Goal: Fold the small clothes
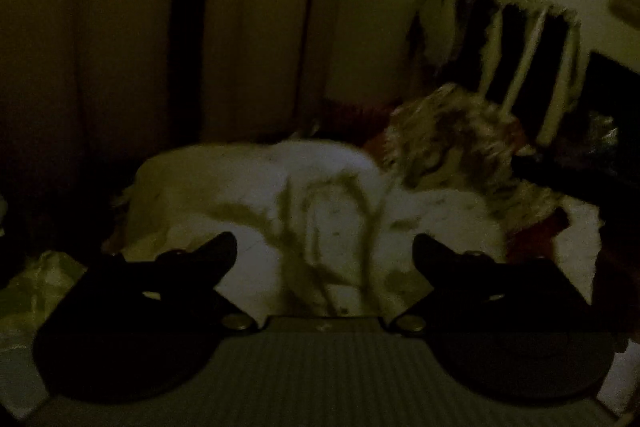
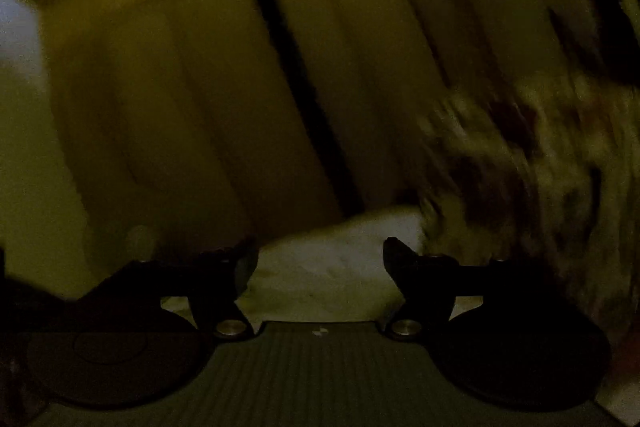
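The scene is dim and blurred. A pale, whitish small garment (image 1: 320, 203) with darker curved folds lies spread in front of my left gripper (image 1: 325, 245), which is open with nothing between its black fingers, just above the cloth's near part. A crumpled patterned cloth (image 1: 452, 135) lies behind it to the right. In the right wrist view my right gripper (image 2: 320, 251) is open and empty, with the pale garment (image 2: 340, 255) showing between and beyond its fingers. The patterned cloth (image 2: 520, 155) is a blurred mass at the right.
A pale wall or cupboard front with a dark vertical gap (image 1: 192, 27) stands behind the clothes. A window-like opening with light bars (image 1: 516, 51) is at the upper right. A greenish crumpled item (image 1: 36, 279) lies at the left edge.
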The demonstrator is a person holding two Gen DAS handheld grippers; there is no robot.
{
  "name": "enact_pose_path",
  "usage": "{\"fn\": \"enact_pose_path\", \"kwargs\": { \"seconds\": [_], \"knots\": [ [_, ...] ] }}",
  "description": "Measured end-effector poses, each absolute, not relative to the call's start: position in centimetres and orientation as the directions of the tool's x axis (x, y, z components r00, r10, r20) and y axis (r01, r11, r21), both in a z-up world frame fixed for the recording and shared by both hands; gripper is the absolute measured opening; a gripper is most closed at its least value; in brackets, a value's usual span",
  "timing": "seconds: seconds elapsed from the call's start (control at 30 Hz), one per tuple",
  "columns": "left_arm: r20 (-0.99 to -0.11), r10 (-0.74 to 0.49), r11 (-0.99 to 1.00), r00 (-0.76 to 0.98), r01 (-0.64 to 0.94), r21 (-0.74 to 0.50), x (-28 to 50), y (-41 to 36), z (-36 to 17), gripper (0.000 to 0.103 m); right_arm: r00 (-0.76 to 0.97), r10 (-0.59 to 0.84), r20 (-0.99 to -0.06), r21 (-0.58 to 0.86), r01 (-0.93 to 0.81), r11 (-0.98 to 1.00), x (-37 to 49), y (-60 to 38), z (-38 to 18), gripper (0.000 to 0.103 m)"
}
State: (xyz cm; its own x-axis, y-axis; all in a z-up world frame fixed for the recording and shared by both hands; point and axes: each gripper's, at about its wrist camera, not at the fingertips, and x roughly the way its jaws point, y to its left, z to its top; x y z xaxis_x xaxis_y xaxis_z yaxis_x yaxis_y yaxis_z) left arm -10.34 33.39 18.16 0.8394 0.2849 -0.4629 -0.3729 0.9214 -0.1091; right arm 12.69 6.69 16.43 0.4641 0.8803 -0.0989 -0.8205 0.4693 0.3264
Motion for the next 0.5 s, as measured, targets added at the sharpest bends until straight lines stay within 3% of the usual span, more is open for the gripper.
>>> {"fn": "enact_pose_path", "kwargs": {
  "seconds": [0.1,0.2,0.33,0.4,0.43,0.47,0.5],
  "knots": [
    [-0.491,0.19,0.958,0.85,-0.27,-0.096,-11.3,32.2,17.4,0.096,0.368,0.913,-0.176,0.348,-0.844,0.407,9.9,5.5,16.4,0.103],
    [-0.542,0.216,0.953,0.812,-0.297,-0.064,-11.1,32.0,15.1,0.095,0.345,0.906,-0.244,0.445,-0.79,0.421,8.4,3.9,13.1,0.103],
    [-0.578,0.194,0.917,0.793,-0.356,-0.18,-11.3,34.4,12.2,0.095,0.287,0.911,-0.296,0.586,-0.699,0.411,8.0,3.1,8.3,0.102],
    [-0.578,0.208,0.904,0.789,-0.381,-0.195,-10.9,35.1,11.3,0.09,0.228,0.937,-0.265,0.701,-0.622,0.349,8.4,3.3,6.0,0.075],
    [-0.576,0.168,0.898,0.8,-0.365,-0.245,-10.6,35.7,10.7,0.076,0.214,0.946,-0.242,0.739,-0.591,0.322,8.6,3.4,5.5,0.047],
    [-0.575,0.105,0.892,0.812,-0.332,-0.306,-9.8,35.8,10.2,0.068,0.192,0.958,-0.214,0.771,-0.568,0.286,8.6,3.5,5.0,0.031],
    [-0.574,0.061,0.887,0.817,-0.308,-0.344,-9.5,36.0,9.8,0.053,0.172,0.966,-0.192,0.789,-0.558,0.256,8.3,3.5,4.9,0.028]
  ]
}}
